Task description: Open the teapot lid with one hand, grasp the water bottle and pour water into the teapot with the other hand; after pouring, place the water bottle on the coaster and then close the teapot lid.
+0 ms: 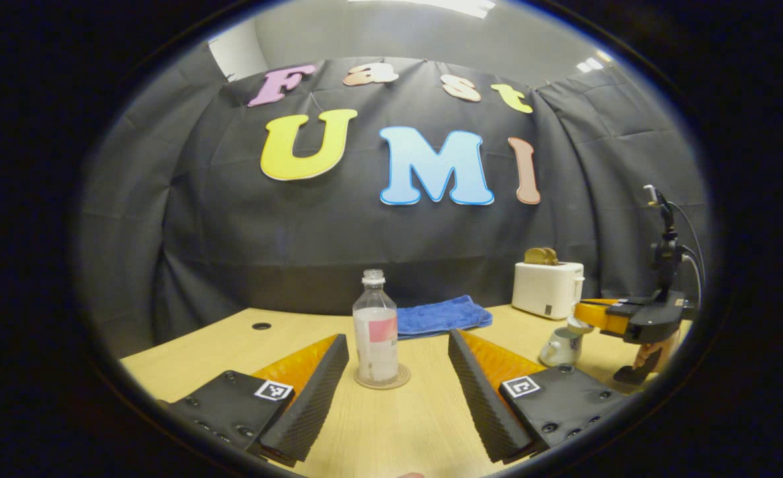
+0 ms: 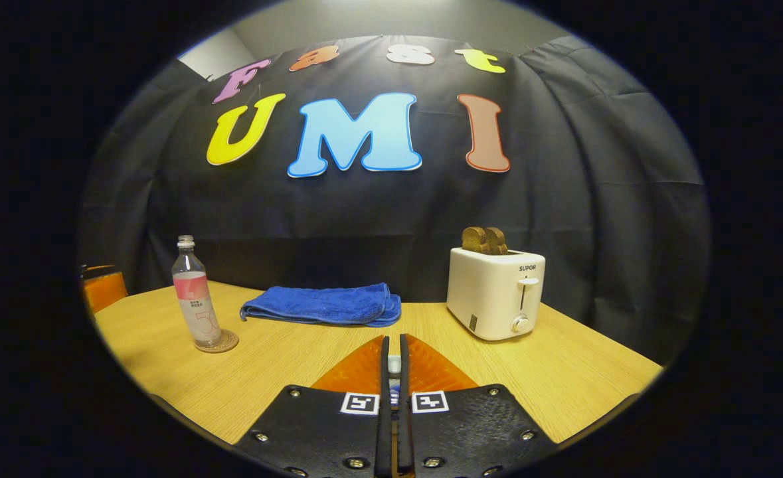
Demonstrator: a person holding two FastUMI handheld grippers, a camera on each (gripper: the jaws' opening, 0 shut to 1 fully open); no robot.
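Worktop [image 2: 564,378] carries the water bottle [image 1: 376,328] upright on its coaster [image 1: 382,380], between your spread left claw [image 1: 398,392]. Your right claw [image 2: 393,362], clamped on the lid [image 1: 578,324] at the teapot [image 1: 562,346], could tip it if jerked.

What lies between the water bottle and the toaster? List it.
A folded blue towel lies on the table between the water bottle and the toaster, near the back wall, as the right gripper view shows.

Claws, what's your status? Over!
Left claw open, facing water bottle on coaster. Right claw shut on teapot lid, above teapot. Path to bottle clear.
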